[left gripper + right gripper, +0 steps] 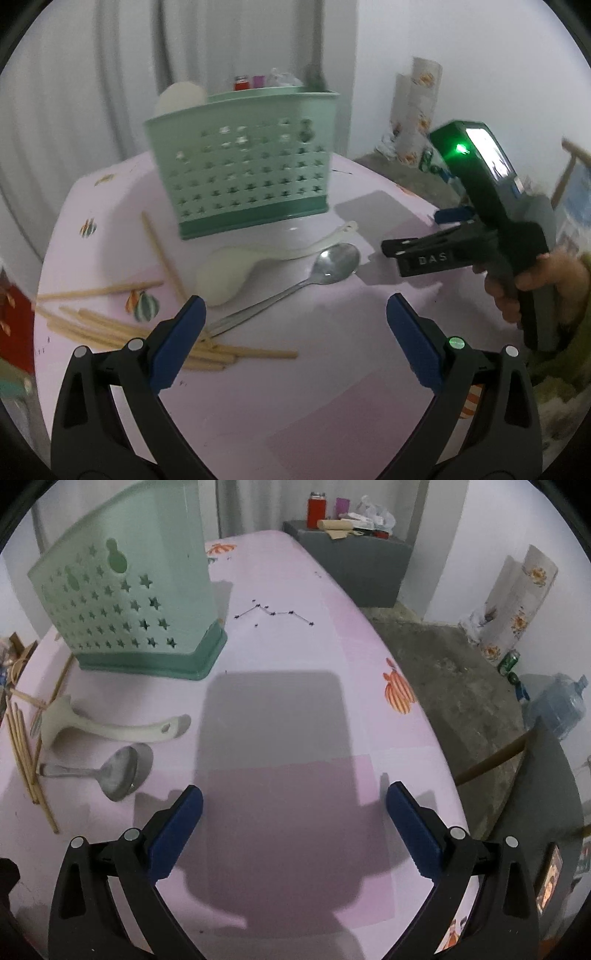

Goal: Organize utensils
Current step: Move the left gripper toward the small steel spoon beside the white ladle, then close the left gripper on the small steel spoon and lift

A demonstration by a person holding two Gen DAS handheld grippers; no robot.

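Observation:
A green perforated utensil holder [243, 162] stands upright on the pink table [314, 369]; it also shows in the right wrist view [129, 602]. In front of it lie a white rice paddle [236, 269], a metal spoon [325, 269] and several wooden chopsticks [147, 332]. The right wrist view shows the paddle [110, 727], spoon [114, 771] and chopsticks [26, 760] at the left. My left gripper [295, 343] is open and empty just above the spoon's handle end. My right gripper [295, 827] is open and empty over bare table; it also appears in the left wrist view [410, 254].
A grey cabinet [354, 561] with a red flask [317, 511] and clutter stands beyond the table's far end. A water jug [561, 705], a green can [509, 661] and a floral roll [517, 602] sit on the concrete floor to the right.

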